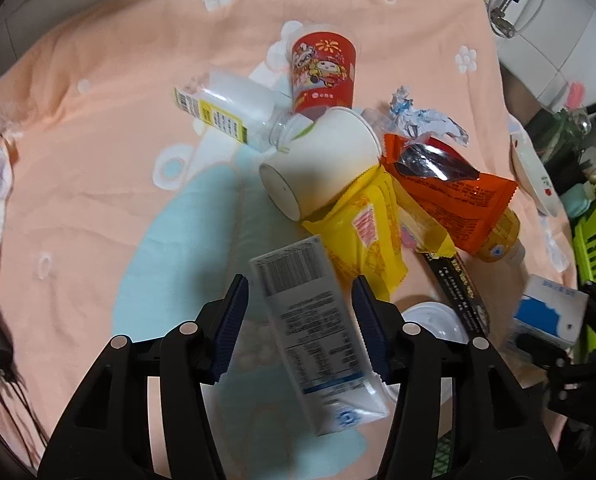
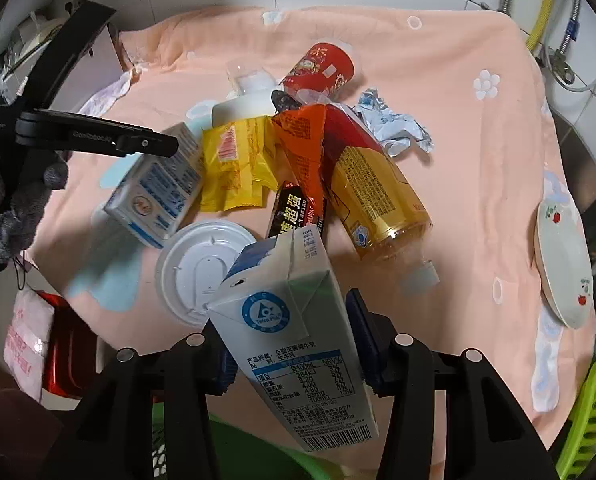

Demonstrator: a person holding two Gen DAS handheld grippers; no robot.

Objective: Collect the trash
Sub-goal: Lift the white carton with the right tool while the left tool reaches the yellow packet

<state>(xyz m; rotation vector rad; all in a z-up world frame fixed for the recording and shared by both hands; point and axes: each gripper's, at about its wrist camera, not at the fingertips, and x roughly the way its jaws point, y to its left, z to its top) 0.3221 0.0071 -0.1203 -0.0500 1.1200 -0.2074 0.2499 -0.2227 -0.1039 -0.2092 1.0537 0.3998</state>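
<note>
Milk carton (image 2: 294, 332), white and blue with a Tetra Pak logo, nutrition table and barcode, clamped tilted in the right gripper (image 2: 294, 344) over the peach blanket's (image 2: 438, 80) near edge; second carton (image 1: 314, 320) lies between the left gripper's (image 1: 302, 328) parted fingers, contact unclear.

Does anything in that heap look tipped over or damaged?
Yes. The white cup and the red cup both lie on their sides, the bottle lies flat too, and the orange wrapper is torn open, showing its silver inside.
</note>
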